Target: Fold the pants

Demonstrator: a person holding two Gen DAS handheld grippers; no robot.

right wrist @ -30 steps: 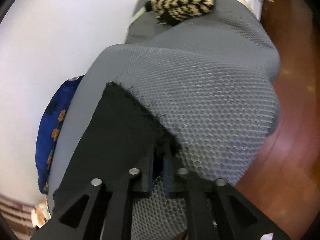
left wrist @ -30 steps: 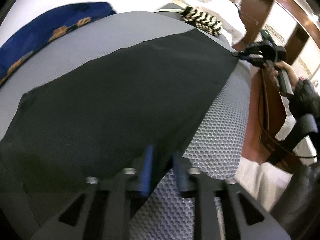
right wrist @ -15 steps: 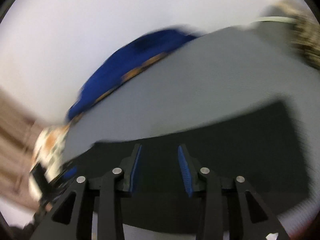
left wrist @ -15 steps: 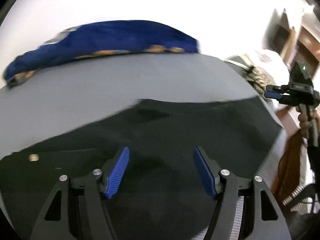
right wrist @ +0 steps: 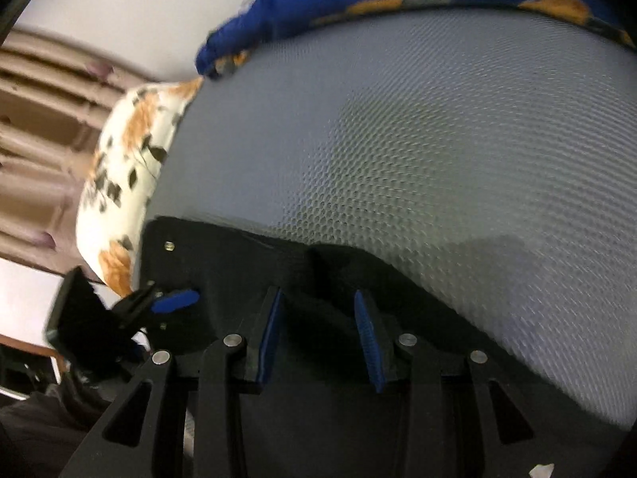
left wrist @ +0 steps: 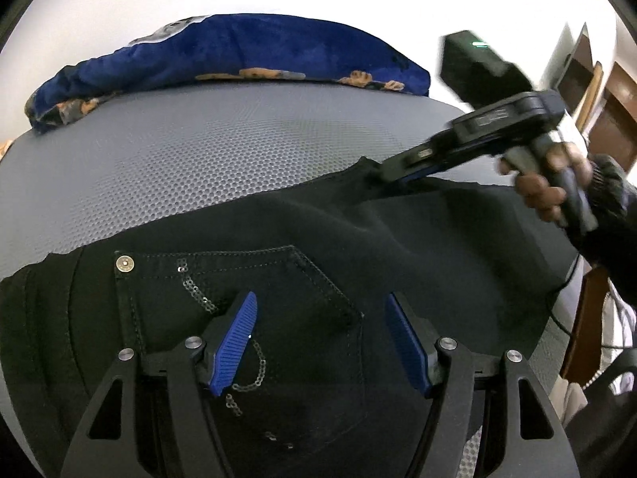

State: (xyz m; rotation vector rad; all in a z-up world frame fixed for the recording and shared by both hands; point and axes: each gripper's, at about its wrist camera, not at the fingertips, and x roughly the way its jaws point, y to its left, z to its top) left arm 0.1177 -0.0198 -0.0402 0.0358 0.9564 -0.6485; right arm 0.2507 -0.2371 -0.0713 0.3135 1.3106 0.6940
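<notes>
Black pants (left wrist: 398, 247) lie flat on a grey mesh mattress (left wrist: 239, 151). My left gripper (left wrist: 320, 296) hovers open over the sequinned back pocket (left wrist: 278, 290), nothing between its blue pads. A brass rivet (left wrist: 124, 264) marks the pocket's corner. A hand (left wrist: 545, 187) holds my right gripper (left wrist: 384, 175), its tips at the pants' far edge where the cloth rises in a ridge. In the right wrist view, the right gripper (right wrist: 317, 292) stands partly open above the dark cloth (right wrist: 239, 263), pads apart and pinching nothing. The left gripper (right wrist: 175, 300) shows at the left there.
A blue blanket with orange motifs (left wrist: 239, 51) lies along the mattress's far side by a white wall. A white floral pillow (right wrist: 127, 159) sits at the mattress's left end. Brown wooden furniture (left wrist: 613, 111) stands at the far right. Bare mesh (right wrist: 438, 159) stretches beyond the pants.
Both grippers let go of the pants' edges and opened. The left swung over the back pocket. The right swept across the pants and now sits close to the left one.
</notes>
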